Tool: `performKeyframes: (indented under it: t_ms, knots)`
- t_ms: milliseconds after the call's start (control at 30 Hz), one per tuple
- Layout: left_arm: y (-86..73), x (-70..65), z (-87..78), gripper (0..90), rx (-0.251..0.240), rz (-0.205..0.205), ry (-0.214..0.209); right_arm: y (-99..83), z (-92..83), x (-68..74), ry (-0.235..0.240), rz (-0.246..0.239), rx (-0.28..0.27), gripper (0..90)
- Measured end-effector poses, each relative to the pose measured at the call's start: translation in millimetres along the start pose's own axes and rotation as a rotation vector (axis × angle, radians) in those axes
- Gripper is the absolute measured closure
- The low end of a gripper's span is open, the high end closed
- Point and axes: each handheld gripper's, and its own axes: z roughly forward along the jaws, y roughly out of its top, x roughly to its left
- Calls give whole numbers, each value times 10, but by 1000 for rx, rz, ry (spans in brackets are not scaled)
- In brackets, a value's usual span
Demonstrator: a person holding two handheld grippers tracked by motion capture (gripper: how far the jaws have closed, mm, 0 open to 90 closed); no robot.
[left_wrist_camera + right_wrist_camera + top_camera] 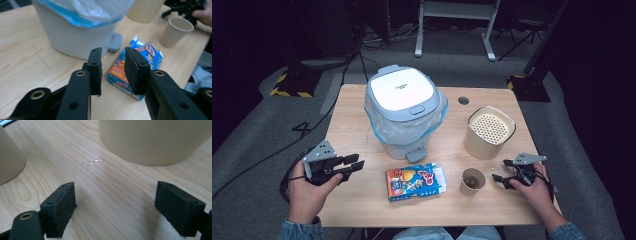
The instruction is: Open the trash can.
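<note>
Bring left gripper (353,165), jaws narrowed with nothing between, right onto the carton (416,182) across its short width; keep right gripper (503,170), jaws wide apart, near the cup (473,181).

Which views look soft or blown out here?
High view: bin lid glares white, room behind dark. Left gripper view: carton and paper cup blurred, claw pads sharp. Right gripper view: wood table crisp, soft shadows under the pads.
</note>
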Motion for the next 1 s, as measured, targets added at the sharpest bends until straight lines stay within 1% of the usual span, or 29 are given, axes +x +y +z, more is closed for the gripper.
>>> performKeyframes:
  t_ms: [33, 100, 133, 200, 267, 400, 433, 467, 500, 533, 600, 667, 733, 767, 800, 833, 900, 933, 967, 1000]
  knots:
    - [39, -25, -17, 680, -15, -3, -5, 0, 0, 0, 0, 0, 0, 173]
    - [118, -79, -50, 698, -48, -12, -29, 0, 0, 0, 0, 0, 0, 173]
    - [150, -102, -63, 699, -52, -12, -27, 0, 0, 0, 0, 0, 0, 173]
    - [251, -179, -90, 710, -56, 12, -6, 0, 0, 0, 0, 0, 0, 173]
    - [329, -233, -101, 708, -69, 28, 3, 0, 0, 0, 0, 0, 0, 173]
    - [495, -319, -104, 715, -110, 36, 12, 3, 3, -8, 7, -5, 0, 173]
    - [585, -360, -82, 746, -103, 47, 3, 3, 3, -9, 8, -5, -1, 173]
    - [585, -360, -82, 751, -103, 47, 3, 3, 3, -8, 8, -5, 0, 173]
    - [630, -377, -66, 751, -110, 50, -15, 3, 3, -8, 8, -5, 0, 173]
    - [684, -401, -39, 755, -131, 44, -41, 3, 3, -9, 8, -6, 0, 173]
    - [772, -437, 19, 755, -148, 47, -61, 3, 3, -9, 8, -6, 0, 173]
    - [862, -461, 93, 755, -151, 72, -59, 3, 3, -9, 8, -6, 0, 173]
    - [954, -461, 167, 753, -150, 86, -44, 3, 3, -9, 8, -6, 0, 173]
    - [1000, -451, 202, 754, -152, 89, -41, 3, 3, -9, 8, -6, 0, 173]
    - [1079, -429, 270, 754, -157, 97, -44, 3, 3, -8, 8, -5, -1, 173]
    - [1079, -429, 270, 753, -157, 97, -44, 3, 3, -8, 8, -5, -1, 173]
    - [1174, -404, 361, 755, -160, 104, -45, 3, 3, -9, 8, -5, -1, 173]
    - [1213, -397, 404, 760, -156, 107, -45, 3, 3, -9, 8, -6, 0, 173]
    - [1278, -390, 484, 761, -147, 116, -42, 3, 3, -9, 8, -5, -1, 173]
    - [1278, -390, 484, 763, -147, 116, -42, 3, 3, -9, 8, -5, -1, 173]
